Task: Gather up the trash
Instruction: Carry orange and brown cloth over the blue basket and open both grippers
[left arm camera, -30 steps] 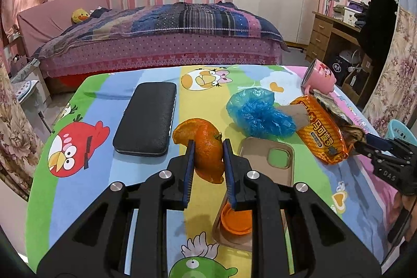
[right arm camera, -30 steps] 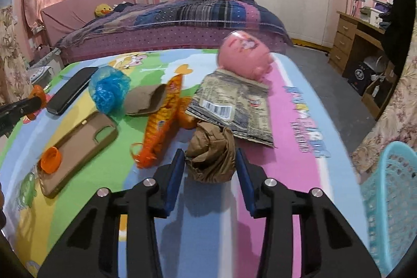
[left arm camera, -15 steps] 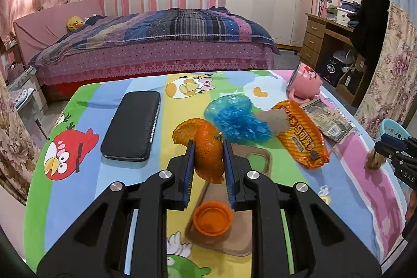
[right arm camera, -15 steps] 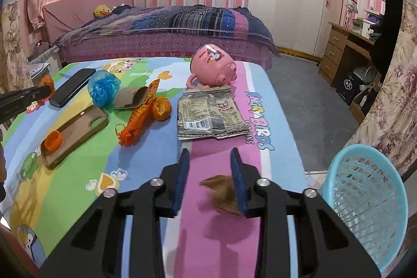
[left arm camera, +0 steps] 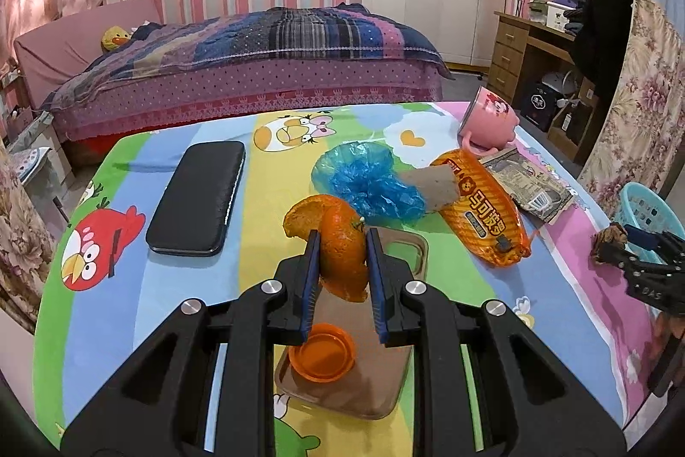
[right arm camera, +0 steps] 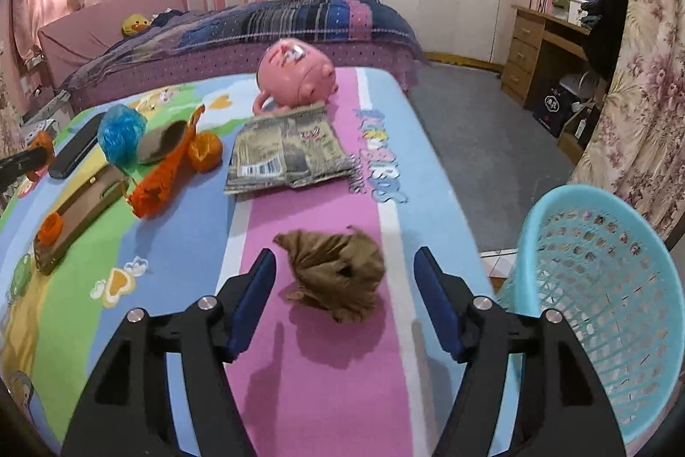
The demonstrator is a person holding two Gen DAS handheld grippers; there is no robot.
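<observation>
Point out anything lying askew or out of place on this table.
The pink mug lies tipped on its side at the table's far end. A crumpled brown paper wad sits loose on the pink stripe between the right hand-held gripper's open jaws, beside the blue basket, not inside.

The cartoon-print tablecloth carries a crumpled brown paper wad between the right jaws; ahead lie a flattened wrapper and a tipped pink mug.

The near pink and blue strip of the tabletop lies bare apart from a crumpled brown paper wad, with the blue basket just past the right edge. Farther back the flat wrapper, pink mug, orange snack bag and phone case crowd the way
</observation>
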